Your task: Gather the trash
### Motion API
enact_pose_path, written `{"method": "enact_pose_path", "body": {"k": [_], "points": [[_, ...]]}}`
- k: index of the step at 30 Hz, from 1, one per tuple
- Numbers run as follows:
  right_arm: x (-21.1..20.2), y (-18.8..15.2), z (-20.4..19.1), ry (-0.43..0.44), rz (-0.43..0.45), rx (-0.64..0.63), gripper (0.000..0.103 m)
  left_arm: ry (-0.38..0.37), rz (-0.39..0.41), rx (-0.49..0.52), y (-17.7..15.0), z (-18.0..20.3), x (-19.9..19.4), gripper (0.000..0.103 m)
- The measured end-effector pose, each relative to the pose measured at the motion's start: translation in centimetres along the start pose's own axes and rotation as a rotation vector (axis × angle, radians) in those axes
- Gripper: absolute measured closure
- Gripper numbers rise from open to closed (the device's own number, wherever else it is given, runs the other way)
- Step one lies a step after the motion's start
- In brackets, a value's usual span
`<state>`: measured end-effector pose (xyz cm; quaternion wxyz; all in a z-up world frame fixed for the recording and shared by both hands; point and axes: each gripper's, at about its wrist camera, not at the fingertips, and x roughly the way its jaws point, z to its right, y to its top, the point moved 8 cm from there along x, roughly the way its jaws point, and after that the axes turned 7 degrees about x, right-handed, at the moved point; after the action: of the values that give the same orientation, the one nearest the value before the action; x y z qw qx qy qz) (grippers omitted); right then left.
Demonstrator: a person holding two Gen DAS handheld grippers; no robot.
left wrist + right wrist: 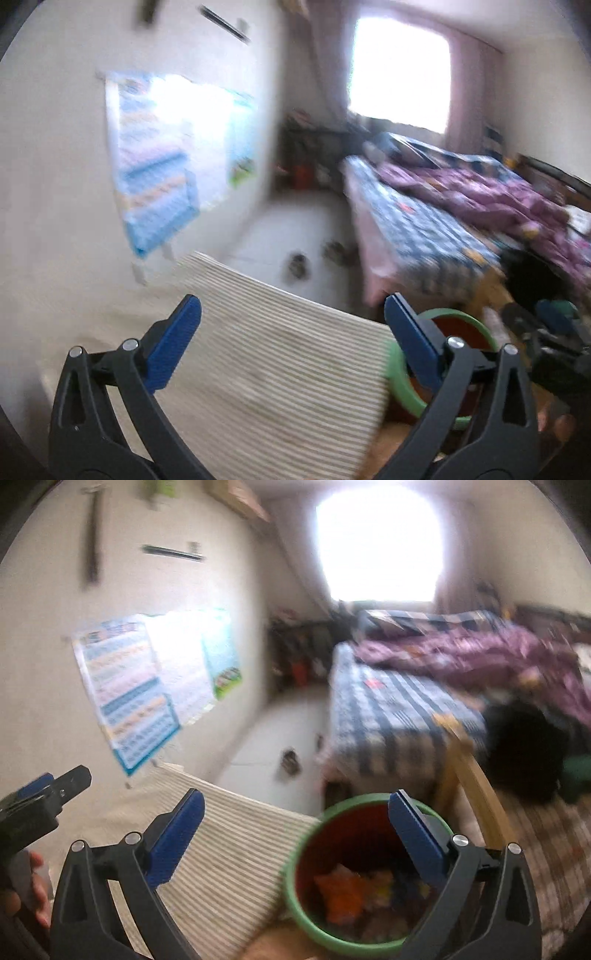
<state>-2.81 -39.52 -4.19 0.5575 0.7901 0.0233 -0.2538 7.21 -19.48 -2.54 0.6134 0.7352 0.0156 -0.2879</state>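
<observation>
Blue ribbed pads are seen on black, arched plastic fingers (177,834) in both wrist views, each finger pinned by 2 silver rivets. The right gripper (295,834) is spread wide with nothing clamped between its 2 fingers; the left gripper (291,339) is likewise spread wide and empty. The left gripper (40,801) is also caught at the left edge of the right wrist view, with a hand (26,893) below it.

1 round bin (306,904), green-rimmed and red inside, is seen below the right gripper, its mouth partly crossed by the right finger. Trash (343,890) lies at its bottom: crumpled pieces, orange being the clearest, with yellow and blue bits; the count cannot be told through the blur. In the left wrist view the same bin (458,317) sits behind the right-hand finger.

Just left of the bin, 1 flat slab with fine pale ridges (229,849) is seen, corrugated in texture and rectangular in shape.

3 glossy posters (129,698) are fixed side by side on the matte cream wall. 1 bed (391,709) is covered by a blue-and-white checked sheet, and 1 rumpled purple quilt (461,653) lies on it. 1 bright window (376,542) is blown out to white. Small dark objects on the pale floor (266,746) are too blurred to name.
</observation>
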Motion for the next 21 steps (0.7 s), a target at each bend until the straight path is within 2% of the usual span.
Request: {"method": "enact_pose_path", "body": {"k": [4, 8, 14, 21], "points": [[-2.5, 1.6, -4.1, 0.046, 0.103, -0.083, 0.006, 0.088, 0.019, -0.094, 0.0, -4.5, -1.8, 0.005], [-5.0, 2.2, -5.9, 0.008, 0.166, -0.146, 0.006, 0.135, 0.002, -0.145, -0.7, -7.1, -2.7, 0.005], [-7.6, 2.0, -5.7, -0.007, 0.167, -0.089, 0.006, 0.177, 0.018, -0.095, -0.8, -7.1, -4.5, 0.005], [-7.5, 0.7, -6.6, -0.017, 0.111, -0.094, 0.006, 0.237, 0.045, -0.045, -1.2, -7.3, -6.2, 0.005]]}}
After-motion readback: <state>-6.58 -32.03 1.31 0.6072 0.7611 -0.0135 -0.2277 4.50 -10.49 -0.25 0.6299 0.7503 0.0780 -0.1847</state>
